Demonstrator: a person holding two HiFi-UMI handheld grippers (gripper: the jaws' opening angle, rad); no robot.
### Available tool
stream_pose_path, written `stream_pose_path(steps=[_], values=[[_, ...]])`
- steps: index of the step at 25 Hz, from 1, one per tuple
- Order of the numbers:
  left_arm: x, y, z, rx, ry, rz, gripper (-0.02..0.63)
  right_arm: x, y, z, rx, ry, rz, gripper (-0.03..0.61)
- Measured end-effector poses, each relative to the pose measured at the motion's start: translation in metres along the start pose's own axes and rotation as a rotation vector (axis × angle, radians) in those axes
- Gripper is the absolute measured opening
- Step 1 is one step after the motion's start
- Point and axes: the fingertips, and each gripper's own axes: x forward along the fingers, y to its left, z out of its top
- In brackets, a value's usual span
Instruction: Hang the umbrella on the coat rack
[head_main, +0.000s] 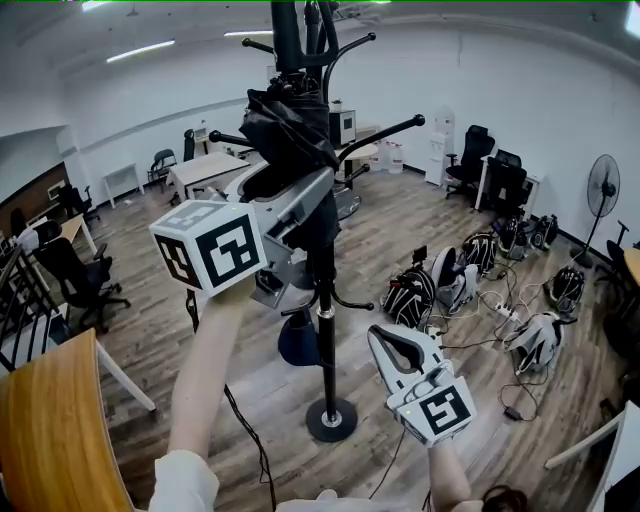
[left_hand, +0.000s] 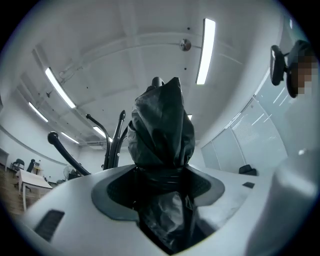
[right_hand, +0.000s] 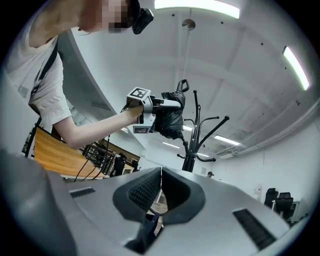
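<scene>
The left arm (head_main: 207, 365) reaches up, its left gripper (head_main: 303, 197) clamped on the folded umbrella (head_main: 290, 125). The right gripper (head_main: 390, 347) sits lower, jaws pressed together.

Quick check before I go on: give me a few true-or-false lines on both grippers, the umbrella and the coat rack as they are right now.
1. The left gripper is shut on the umbrella. True.
2. The right gripper also grips the umbrella. False: its jaws are together on nothing, and it is held low, apart from the umbrella.
3. The umbrella is spread open. False: it is folded into a black bundle.
4. The umbrella is held up beside the upper hooks of the coat rack. True.
5. The coat rack lies on the floor. False: it stands upright on its round base.
</scene>
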Motion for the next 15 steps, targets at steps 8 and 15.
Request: stream_pose_path(steps=[8,15], values=[[0.054,0.022,0.002,-0.067,0.076,-0.026,0.304,-0.014,-0.011,-0.012,0.025,0.027,-0.051,0.031],[0.072,0.046,-0.004,-0.147,0.075,-0.015,0.304,-0.014,-0.027,-0.014,0.016,0.021,-0.084,0.031]])
